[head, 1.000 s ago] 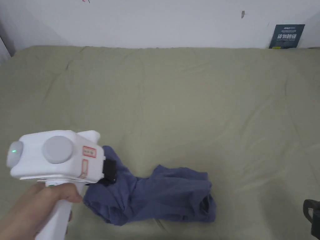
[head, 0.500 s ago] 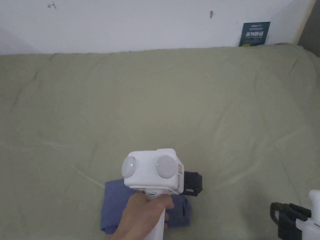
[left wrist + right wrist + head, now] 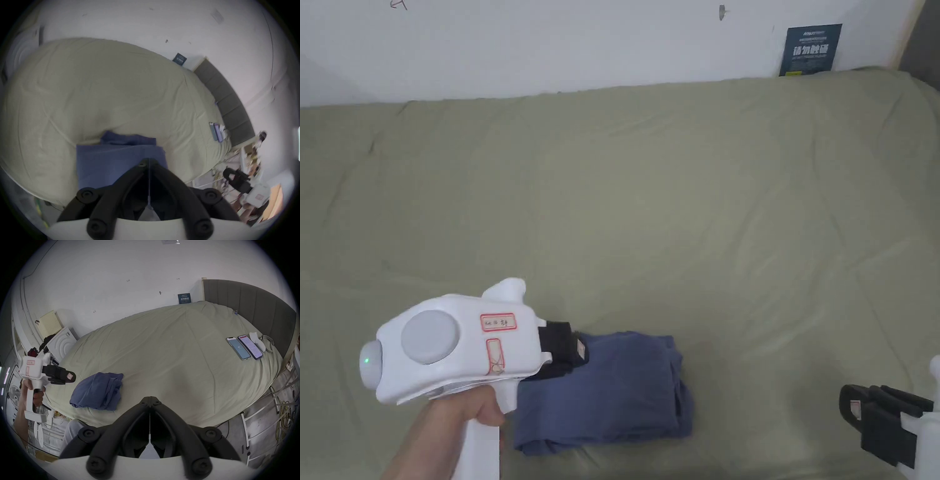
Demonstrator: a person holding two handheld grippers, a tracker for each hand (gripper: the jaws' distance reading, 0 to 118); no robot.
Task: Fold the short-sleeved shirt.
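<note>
The blue short-sleeved shirt (image 3: 609, 387) lies folded into a compact, roughly rectangular bundle on the pale green bed (image 3: 675, 206), close to the bed's near edge and toward the person's left. Its right side shows stacked, slightly rumpled layers; the top face is fairly smooth.

The left gripper (image 3: 575, 350) is held in the person's left hand (image 3: 465, 406) just at the shirt's upper left corner, its black jaws pointing toward the bundle. In the left gripper view the two jaws meet along a thin line with no cloth between them — pressed together and empty, with the shirt (image 3: 116, 160) right beyond their tips. From the right gripper view, the left gripper (image 3: 71, 376) hangs a little above and beside the shirt (image 3: 99, 391), apart from the fabric.

The right gripper (image 3: 856, 409) sits at the lower right of the head view, well apart from the shirt, over the bed's near edge. In its own view the jaws (image 3: 150, 400) are also pressed together, holding nothing.

Farther along the bed, near the dark grey headboard (image 3: 253, 308), two phones (image 3: 245, 348) lie side by side — a white device (image 3: 257, 341) rests just beside them. A dark sign (image 3: 814, 50) leans against the white wall (image 3: 550, 44) behind the bed.
</note>
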